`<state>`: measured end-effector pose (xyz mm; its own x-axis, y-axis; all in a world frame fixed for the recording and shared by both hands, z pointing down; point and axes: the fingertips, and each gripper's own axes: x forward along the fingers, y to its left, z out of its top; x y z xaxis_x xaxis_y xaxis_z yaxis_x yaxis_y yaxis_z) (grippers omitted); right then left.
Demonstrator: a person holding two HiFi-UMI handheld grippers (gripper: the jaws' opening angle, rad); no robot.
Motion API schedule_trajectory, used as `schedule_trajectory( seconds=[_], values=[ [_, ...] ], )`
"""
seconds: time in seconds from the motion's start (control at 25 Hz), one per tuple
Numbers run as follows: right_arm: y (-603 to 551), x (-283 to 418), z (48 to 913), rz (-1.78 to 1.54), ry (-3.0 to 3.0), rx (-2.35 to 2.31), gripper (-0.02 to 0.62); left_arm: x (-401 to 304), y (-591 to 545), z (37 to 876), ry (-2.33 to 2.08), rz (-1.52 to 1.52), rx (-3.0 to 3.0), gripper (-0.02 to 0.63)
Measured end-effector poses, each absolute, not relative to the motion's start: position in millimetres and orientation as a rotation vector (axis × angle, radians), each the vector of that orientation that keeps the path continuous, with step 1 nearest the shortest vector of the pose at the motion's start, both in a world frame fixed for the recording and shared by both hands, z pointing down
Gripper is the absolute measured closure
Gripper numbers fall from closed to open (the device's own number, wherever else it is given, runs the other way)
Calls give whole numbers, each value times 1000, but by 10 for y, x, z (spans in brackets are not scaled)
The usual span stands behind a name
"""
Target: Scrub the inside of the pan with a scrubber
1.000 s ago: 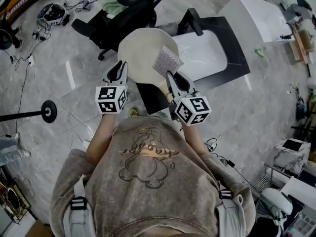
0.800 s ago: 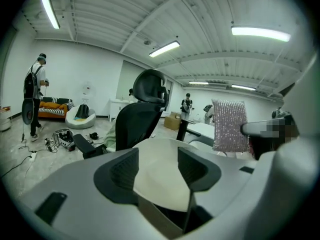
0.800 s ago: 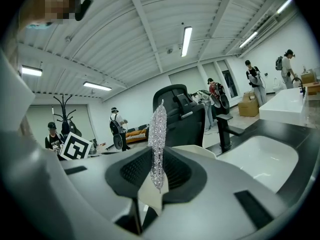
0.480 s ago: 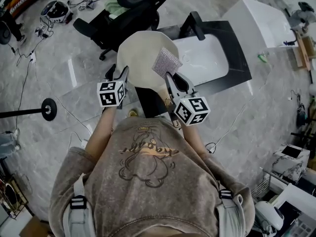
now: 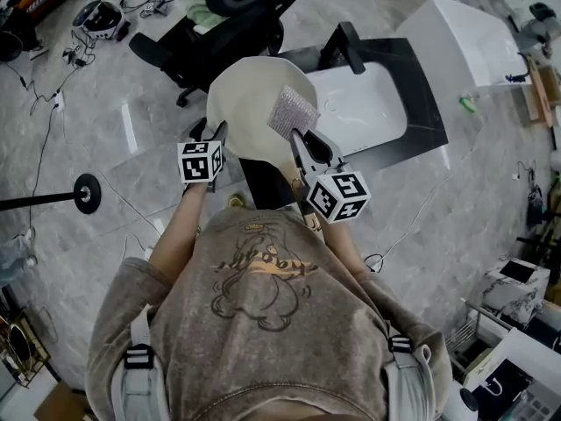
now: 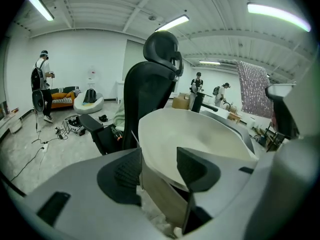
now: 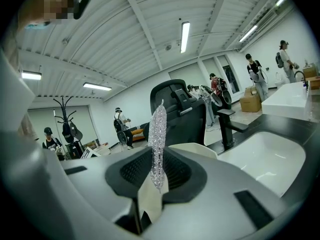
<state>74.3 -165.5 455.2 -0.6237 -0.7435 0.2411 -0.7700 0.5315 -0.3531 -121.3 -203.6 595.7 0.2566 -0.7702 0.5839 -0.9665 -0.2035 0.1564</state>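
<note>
Left claw (image 6: 159,159) spread wide, its jaws just opened, straddles the near wall of a cream-coloured frying pan (image 5: 245,103) with neither pad pressing on it. The stance reads as a change of hold, probably to take the pan lower down, where a steadying grip would not block the bowl. Right claw (image 7: 157,171) is clamped on a silvery mesh scrubber (image 7: 158,134), pinched by its lower edge so that most of the pad stands clear beyond the jaws, leaving a broad free face to rub with. From the head camera the scrubber sits over the right-hand side of the pan's pale inside; from the left gripper view it appears to hang just above the rim rather than on the surface, so scrubbing, by that reading, has not begun. The pan, its inside facing up, is by the left end of a black counter (image 5: 425,103), just beside the white sink basin (image 5: 364,99) and its black faucet (image 5: 344,42), a sensible spot for wash work; what bears its weight cannot be made out. A black office chair (image 5: 228,24) stands beyond the pan, apart from both claws. Until the open claw takes hold, a hard stroke of the scrubber could well shove the pan aside or tip it over.
</note>
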Motion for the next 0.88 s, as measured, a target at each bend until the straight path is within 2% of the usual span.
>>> schedule_trajectory(
  seconds=[0.2,0.28,0.88],
  values=[
    [-1699,724,4614,675,-2684,1316,514,-1253,-2058,5994,-1581,552,2021,415],
    [-1717,696,4658,676,-2678,1302,514,-1282,-2060,6016,-1583,566,2013,454],
    [-2039,-37,5083,541,-2646,964,514,-1325,-2049,6025,-1555,526,1975,489]
  ],
)
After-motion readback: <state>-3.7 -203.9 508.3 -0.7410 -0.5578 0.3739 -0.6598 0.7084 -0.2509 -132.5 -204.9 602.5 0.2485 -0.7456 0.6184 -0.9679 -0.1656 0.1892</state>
